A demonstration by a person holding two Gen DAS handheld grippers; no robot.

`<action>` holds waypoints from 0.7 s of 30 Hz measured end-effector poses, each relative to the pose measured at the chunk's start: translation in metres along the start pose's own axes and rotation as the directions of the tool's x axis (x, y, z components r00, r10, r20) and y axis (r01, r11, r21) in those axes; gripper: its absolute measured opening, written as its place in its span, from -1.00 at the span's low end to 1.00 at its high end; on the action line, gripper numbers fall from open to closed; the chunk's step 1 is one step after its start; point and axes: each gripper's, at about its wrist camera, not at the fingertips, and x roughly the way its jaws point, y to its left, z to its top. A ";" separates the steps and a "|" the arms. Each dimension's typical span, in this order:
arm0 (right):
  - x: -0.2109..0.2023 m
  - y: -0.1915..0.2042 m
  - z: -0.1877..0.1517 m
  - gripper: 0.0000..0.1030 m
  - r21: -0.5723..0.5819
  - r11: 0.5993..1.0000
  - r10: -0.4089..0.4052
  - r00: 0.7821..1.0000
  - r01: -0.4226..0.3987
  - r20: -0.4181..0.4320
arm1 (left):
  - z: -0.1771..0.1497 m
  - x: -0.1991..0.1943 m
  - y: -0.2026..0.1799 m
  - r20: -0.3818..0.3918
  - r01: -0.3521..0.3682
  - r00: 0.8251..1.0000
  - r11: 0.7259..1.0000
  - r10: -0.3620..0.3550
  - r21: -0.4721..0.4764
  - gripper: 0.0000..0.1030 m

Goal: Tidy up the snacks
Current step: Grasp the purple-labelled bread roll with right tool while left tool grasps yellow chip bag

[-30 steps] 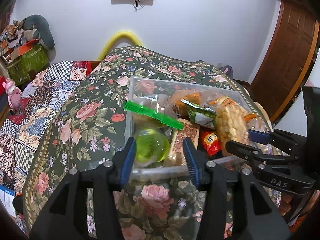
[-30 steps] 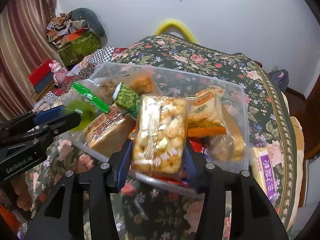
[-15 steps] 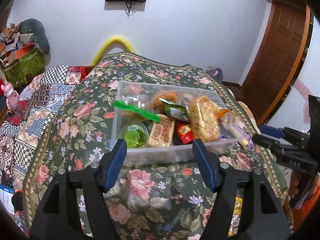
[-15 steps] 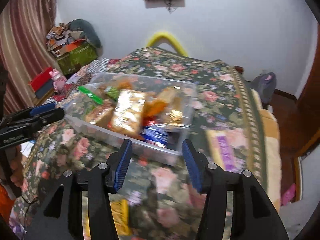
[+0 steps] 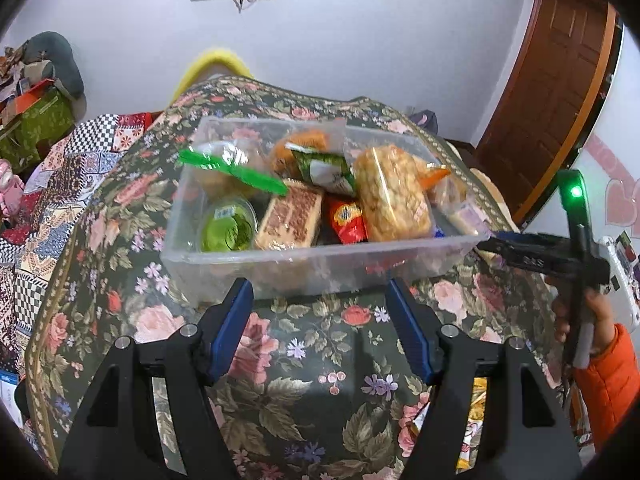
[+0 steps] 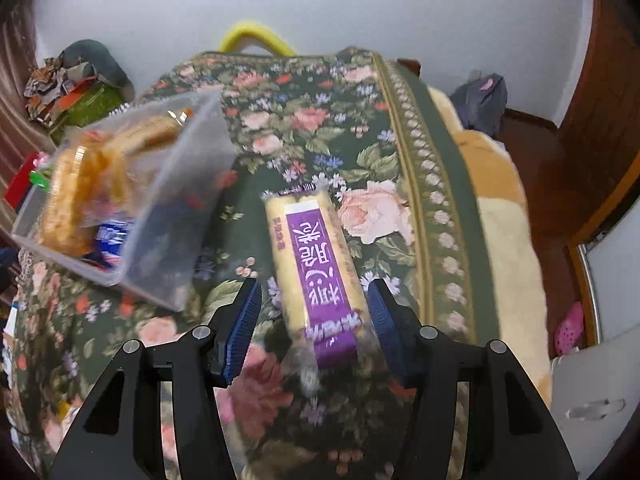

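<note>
A clear plastic bin (image 5: 320, 264) holding several snack packs sits on the floral blanket; it also shows in the right wrist view (image 6: 160, 248) at the left. A yellow snack pack with a purple label (image 6: 316, 264) lies on the blanket right of the bin. My right gripper (image 6: 314, 320) is open, its jaws on either side of the pack's near end, not closed on it. My left gripper (image 5: 320, 332) is open and empty, just in front of the bin's near wall. The right gripper (image 5: 536, 256) shows in the left wrist view beside the bin's right end.
A yellow snack pack (image 5: 476, 412) lies on the blanket at the near right. The blanket edge (image 6: 440, 208) and a tan cover (image 6: 504, 240) drop off to the right. Clutter (image 5: 36, 92) is piled at the far left. A wooden door (image 5: 552, 92) stands at the right.
My right gripper let go of the puffed snack pack in the bin, swung right and came down over the purple-label pack. My left gripper pulled back from the bin and opened wider.
</note>
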 end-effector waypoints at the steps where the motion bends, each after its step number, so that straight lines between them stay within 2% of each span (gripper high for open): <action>1: 0.004 0.000 0.002 0.01 -0.008 1.000 -0.007 1.000 0.007 -0.002 | -0.002 0.003 -0.001 -0.007 0.002 1.000 1.000 -0.002 0.001 0.33; 6: 0.024 0.002 0.012 0.00 -0.024 0.999 -0.024 0.999 0.023 -0.021 | -0.012 0.012 -0.007 -0.046 0.019 0.999 1.000 -0.018 0.006 0.33; 9: 0.021 0.004 0.010 -0.15 -0.040 0.999 -0.026 0.999 0.025 -0.019 | -0.017 0.014 -0.014 -0.062 0.025 0.998 1.000 -0.024 0.018 0.33; 13: 0.003 0.010 -0.007 -0.17 -0.062 0.997 -0.046 0.999 0.045 -0.004 | -0.024 0.009 -0.026 -0.077 0.048 0.996 0.998 -0.045 0.031 0.33; 21: -0.057 0.021 -0.051 -0.17 -0.069 0.998 -0.008 0.999 0.012 0.048 | -0.045 -0.005 -0.061 -0.113 0.101 0.989 0.992 -0.093 0.071 0.43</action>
